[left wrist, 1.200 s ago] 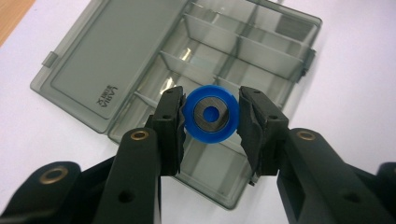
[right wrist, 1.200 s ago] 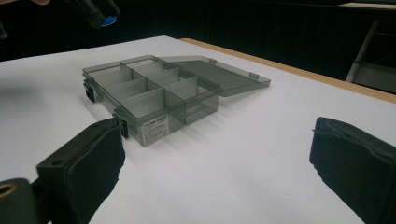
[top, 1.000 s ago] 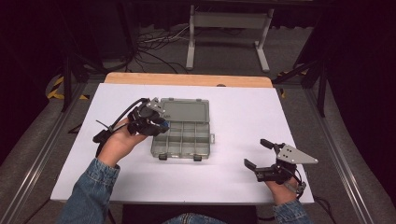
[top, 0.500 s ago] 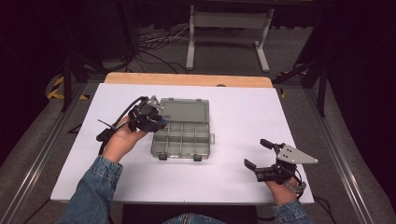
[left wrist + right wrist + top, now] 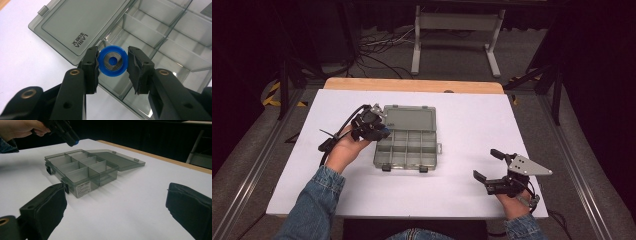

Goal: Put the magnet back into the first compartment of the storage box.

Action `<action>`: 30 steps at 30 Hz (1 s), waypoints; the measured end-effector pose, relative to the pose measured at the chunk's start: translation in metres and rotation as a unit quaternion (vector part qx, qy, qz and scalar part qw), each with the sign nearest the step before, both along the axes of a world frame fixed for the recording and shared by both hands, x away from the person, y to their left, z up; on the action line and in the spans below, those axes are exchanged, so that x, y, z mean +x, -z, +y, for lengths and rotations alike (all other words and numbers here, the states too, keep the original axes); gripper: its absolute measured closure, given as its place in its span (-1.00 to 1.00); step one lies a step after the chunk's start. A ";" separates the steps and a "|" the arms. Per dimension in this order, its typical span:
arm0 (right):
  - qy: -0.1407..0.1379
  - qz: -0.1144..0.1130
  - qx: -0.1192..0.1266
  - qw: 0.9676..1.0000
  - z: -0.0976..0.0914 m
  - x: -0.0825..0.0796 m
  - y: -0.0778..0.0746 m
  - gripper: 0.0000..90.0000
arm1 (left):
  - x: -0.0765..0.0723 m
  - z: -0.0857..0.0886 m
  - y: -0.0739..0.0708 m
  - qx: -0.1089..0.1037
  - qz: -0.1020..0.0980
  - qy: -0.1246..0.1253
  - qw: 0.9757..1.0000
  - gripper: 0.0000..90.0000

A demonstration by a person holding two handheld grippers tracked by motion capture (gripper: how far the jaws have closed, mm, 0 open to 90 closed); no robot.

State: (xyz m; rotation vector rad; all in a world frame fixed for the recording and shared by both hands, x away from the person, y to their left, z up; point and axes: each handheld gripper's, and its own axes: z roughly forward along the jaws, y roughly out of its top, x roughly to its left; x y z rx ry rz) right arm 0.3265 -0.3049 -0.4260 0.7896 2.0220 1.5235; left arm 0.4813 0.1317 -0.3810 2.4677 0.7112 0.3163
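Here the left tongs (image 5: 113,62) pinch a blue ring (image 5: 113,60) between both pads, above a corner compartment of the open grey organizer box (image 5: 408,145) on the tabletop (image 5: 472,125). The right tongs (image 5: 487,165) rest spread wide, holding nothing, well apart.

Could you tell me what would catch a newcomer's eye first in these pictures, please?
Probably the bright blue ring clamped in the left gripper, poised above a corner compartment of the open smoky-grey organiser box mid-table. After that, the right gripper, jaws wide open, near the table's right front.
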 end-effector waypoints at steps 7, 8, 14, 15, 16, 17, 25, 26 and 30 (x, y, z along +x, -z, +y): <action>0.000 0.000 0.000 1.000 0.000 0.000 0.000 -0.92 | 0.004 -0.001 0.008 0.005 0.009 0.000 1.000 0.38; 0.000 0.001 0.000 1.000 0.000 0.001 0.000 -0.92 | 0.005 -0.001 0.009 0.001 0.013 -0.003 1.000 0.38; 0.000 0.002 0.000 1.000 0.000 0.001 0.001 -0.92 | 0.006 -0.004 0.015 0.008 0.022 0.002 1.000 0.38; 0.000 0.002 0.001 1.000 0.000 0.001 0.001 -0.92 | 0.007 -0.004 0.015 0.008 0.023 0.003 1.000 0.38; -0.001 0.002 0.001 1.000 0.000 0.001 0.001 -0.92 | 0.007 -0.005 0.017 0.009 0.025 0.001 1.000 0.38; -0.001 0.002 0.001 1.000 0.000 0.001 0.001 -0.92 | 0.007 -0.005 0.017 0.011 0.028 0.001 1.000 0.38; 0.000 0.004 0.001 1.000 0.000 0.001 0.001 -0.92 | 0.010 -0.005 0.023 0.012 0.040 -0.001 0.999 0.38; -0.001 0.004 0.002 1.000 0.000 0.001 0.001 -0.92 | 0.010 -0.005 0.023 0.009 0.044 -0.004 0.999 0.38; -0.001 0.004 0.002 1.000 0.001 0.001 0.002 -0.92 | 0.011 -0.005 0.025 0.010 0.047 -0.004 0.999 0.38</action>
